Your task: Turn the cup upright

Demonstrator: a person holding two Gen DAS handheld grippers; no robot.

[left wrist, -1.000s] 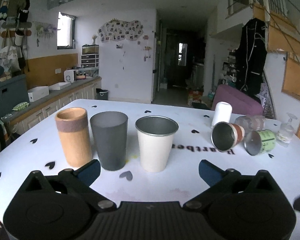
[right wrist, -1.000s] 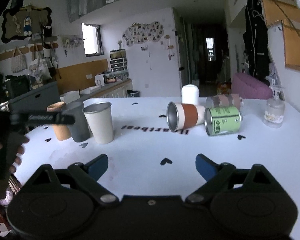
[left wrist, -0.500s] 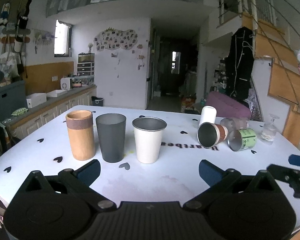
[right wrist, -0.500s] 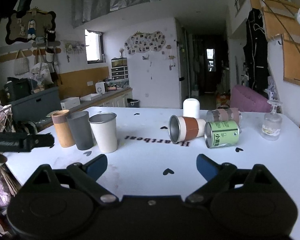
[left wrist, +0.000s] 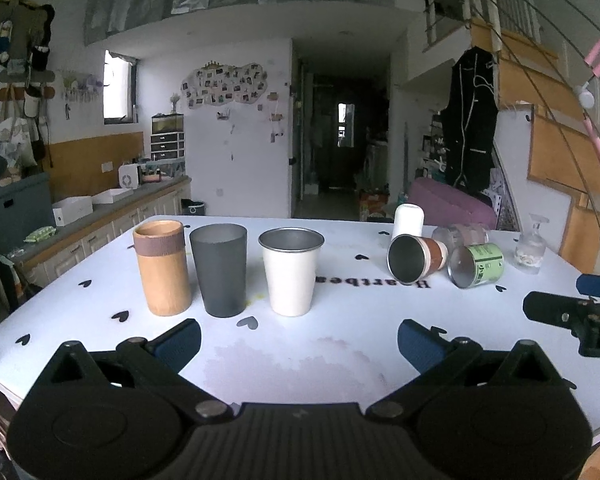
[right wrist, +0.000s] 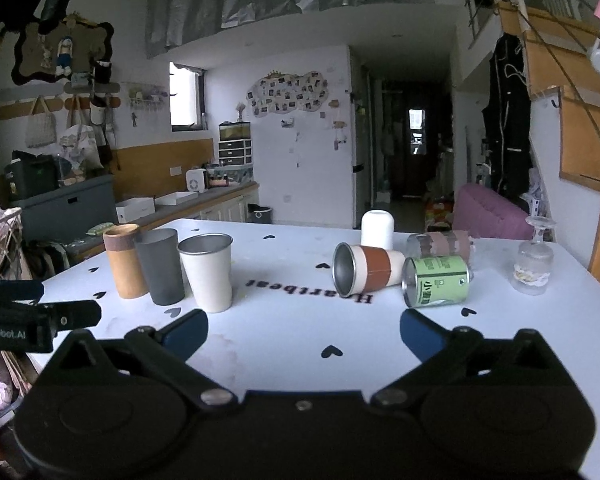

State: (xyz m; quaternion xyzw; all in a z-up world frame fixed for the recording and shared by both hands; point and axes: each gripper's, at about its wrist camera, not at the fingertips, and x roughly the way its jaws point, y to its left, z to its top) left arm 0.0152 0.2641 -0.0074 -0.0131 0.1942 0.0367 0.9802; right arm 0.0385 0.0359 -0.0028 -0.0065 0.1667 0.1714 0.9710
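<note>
Three cups stand upright in a row on the white table: a tan one, a dark grey one and a white metal-lined one. A cup with a brown band lies on its side, mouth toward me. Beside it lie a green-labelled cup and a clear one. A white cup stands upside down behind. My left gripper and right gripper are both open and empty, held back from the cups.
An upturned stemmed glass stands at the right of the table. The table bears black heart marks and lettering. A kitchen counter runs along the left wall. A pink seat stands behind the table.
Both grippers have drawn back and risen, so the cups look smaller and farther. Each gripper now shows at the edge of the other's view. The cups have not moved.
</note>
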